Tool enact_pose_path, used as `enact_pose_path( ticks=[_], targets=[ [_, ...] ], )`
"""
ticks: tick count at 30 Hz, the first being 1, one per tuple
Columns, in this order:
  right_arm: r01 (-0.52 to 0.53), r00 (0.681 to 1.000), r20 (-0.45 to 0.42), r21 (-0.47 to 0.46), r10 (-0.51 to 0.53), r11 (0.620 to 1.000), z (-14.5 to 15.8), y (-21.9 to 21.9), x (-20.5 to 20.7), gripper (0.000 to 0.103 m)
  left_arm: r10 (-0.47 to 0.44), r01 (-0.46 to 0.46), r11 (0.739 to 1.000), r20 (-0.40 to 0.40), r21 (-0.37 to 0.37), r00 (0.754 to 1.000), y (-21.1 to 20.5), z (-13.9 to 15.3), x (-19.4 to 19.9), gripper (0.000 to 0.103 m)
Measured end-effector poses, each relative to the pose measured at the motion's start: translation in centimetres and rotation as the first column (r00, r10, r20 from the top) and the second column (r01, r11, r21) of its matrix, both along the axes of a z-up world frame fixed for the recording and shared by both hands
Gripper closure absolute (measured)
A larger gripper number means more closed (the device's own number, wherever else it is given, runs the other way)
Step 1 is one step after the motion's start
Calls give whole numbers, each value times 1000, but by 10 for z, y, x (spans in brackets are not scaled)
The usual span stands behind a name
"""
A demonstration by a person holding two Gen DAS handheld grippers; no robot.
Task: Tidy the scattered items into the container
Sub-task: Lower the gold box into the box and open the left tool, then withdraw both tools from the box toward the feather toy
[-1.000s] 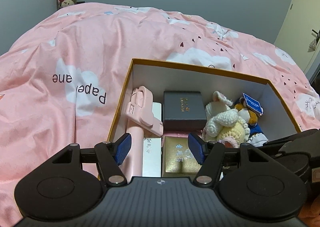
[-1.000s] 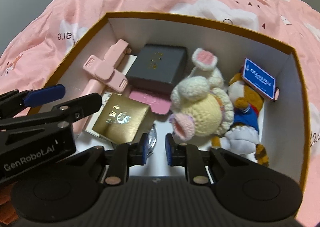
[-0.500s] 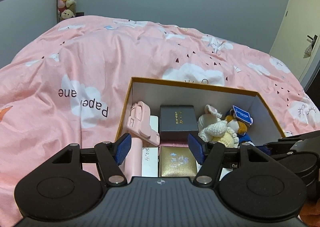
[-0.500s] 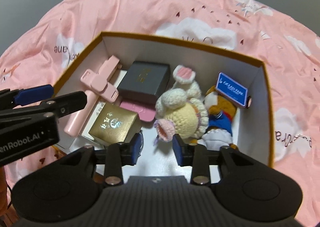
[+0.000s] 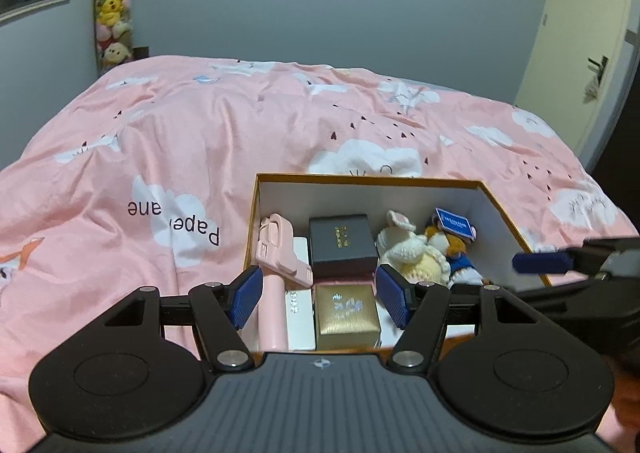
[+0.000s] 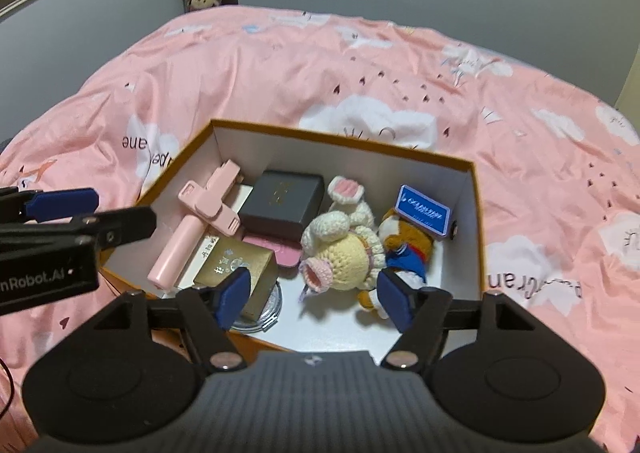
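Box [image 6: 476, 213] with an orange rim and white inside sits on the pink bedspread [image 5: 200, 141], holding all the items. Along its left wall lies a pink selfie stick [image 6: 188, 229], tilted, its clamp end toward the far left corner. Just right of it sits a dark grey case [image 6: 282, 199], resting partly on a flat pink case [image 6: 276, 251]. A gold box [image 6: 236, 263] lies near the front left, touching the selfie stick's white packaging [image 5: 299, 313], with a round silver thing [image 6: 264, 315] half hidden under its near edge. Right of centre lies a knitted cream and yellow bunny [image 6: 344, 249], and beside it, against the right wall, a brown bear in blue clothes [image 6: 408, 249] with a blue tag [image 6: 426, 211] on top.

Left gripper [image 5: 320, 297] hangs over the box's near left edge, its blue pads [image 5: 246, 295] spread wide with nothing between them. Right gripper [image 6: 312, 295] hangs over the near side, likewise spread wide and empty. A stack of plush toys [image 5: 112, 17] stands in the far corner of the room.
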State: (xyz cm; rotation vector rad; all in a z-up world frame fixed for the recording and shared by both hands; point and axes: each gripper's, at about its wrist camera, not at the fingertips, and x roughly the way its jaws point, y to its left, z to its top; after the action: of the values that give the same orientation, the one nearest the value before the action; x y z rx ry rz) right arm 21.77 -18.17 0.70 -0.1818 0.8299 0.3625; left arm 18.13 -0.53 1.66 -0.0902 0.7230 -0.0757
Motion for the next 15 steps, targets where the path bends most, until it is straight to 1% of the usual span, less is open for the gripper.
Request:
enact_pose_path(
  ticks=[2, 7, 9, 13, 15],
  targets=[
    [10, 1000, 22, 3, -10, 1000, 5, -3, -9, 28, -11, 11, 1000, 4, 18, 1000, 0, 3, -8, 29],
    [39, 997, 70, 16, -40, 999, 11, -8, -33, 15, -23, 23, 999, 15, 49, 1000, -2, 9, -25, 28],
    [43, 995, 89, 21, -45, 999, 13, -8, -44, 13, -36, 34, 997, 22, 62, 999, -4, 12, -33, 24],
    [47, 990, 131, 18, -49, 999, 16, -7, -66, 11, -48, 42, 993, 51, 108, 998, -8, 20, -49, 21],
    [69, 986, 150, 26, -72, 997, 16, -8, -76, 11, -49, 41, 991, 62, 125, 997, -8, 24, -57, 17]
  ],
)
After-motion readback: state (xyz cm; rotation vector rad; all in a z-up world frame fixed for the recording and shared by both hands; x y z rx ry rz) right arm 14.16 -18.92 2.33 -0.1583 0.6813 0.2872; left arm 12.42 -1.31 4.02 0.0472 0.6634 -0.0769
